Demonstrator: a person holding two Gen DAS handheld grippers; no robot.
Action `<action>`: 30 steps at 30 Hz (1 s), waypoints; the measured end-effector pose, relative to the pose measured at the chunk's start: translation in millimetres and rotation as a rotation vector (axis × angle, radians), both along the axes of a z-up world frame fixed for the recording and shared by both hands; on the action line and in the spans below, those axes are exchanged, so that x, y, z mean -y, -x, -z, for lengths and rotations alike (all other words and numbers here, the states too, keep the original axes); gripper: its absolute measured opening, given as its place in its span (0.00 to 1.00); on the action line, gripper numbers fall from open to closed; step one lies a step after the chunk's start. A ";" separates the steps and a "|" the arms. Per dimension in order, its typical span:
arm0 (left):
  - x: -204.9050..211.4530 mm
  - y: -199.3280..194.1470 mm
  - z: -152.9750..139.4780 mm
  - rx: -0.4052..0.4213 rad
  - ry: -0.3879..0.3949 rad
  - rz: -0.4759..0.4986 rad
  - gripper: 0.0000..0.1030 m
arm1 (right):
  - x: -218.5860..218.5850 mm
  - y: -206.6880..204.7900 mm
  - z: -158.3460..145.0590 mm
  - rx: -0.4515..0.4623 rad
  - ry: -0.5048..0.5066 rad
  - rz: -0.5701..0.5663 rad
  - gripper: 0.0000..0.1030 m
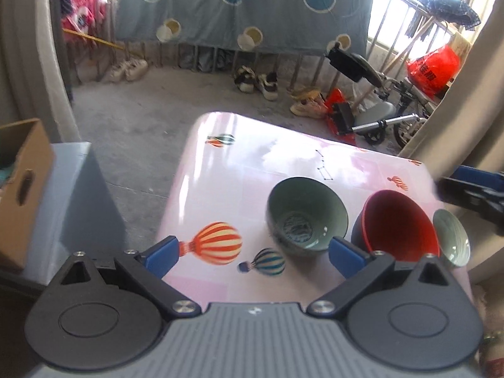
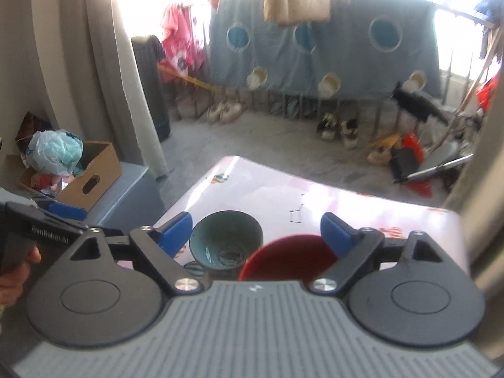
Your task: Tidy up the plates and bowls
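A pale green bowl (image 1: 307, 215) with a dark pattern inside stands on the pink balloon-print table (image 1: 239, 163). To its right is a red bowl (image 1: 398, 223) with a dark outside, and a smaller pale green bowl (image 1: 452, 241) sits at the table's right edge. My left gripper (image 1: 253, 253) hangs open above the near part of the table, with nothing between its blue pads. In the right wrist view, the right gripper (image 2: 255, 231) is also open and empty, above the green bowl (image 2: 226, 239) and the red bowl (image 2: 288, 256). The right gripper (image 1: 472, 189) shows at the right edge of the left wrist view.
A grey cabinet (image 1: 78, 195) with a cardboard box (image 2: 91, 178) stands left of the table. Beyond it lie a concrete floor, shoes (image 1: 256, 82), a small bicycle (image 1: 378, 116) and a railing hung with a blue sheet. Curtains flank both sides. A hand (image 2: 15, 271) holds the left gripper.
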State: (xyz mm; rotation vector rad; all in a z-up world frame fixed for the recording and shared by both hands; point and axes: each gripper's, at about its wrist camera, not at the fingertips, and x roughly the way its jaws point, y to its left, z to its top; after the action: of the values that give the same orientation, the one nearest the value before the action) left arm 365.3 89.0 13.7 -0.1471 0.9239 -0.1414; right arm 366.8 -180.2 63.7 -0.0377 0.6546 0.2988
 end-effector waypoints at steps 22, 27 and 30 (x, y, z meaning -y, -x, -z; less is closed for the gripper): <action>117.1 -90.6 -9.0 0.021 0.056 0.236 0.87 | 117.1 -63.0 11.3 -0.102 -0.099 0.188 0.49; 216.9 -98.1 -12.0 0.091 -0.004 0.483 0.95 | 186.1 -6.9 25.2 -0.131 -0.128 0.349 0.49; 267.2 -98.9 -0.9 0.097 -0.061 0.570 0.95 | 208.3 21.8 48.0 -0.175 -0.133 0.418 0.49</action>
State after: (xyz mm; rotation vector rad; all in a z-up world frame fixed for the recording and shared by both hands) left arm 464.2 -178.2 14.6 0.1830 0.8519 -0.6416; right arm 345.0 -388.6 15.7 0.2526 0.7962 -0.0593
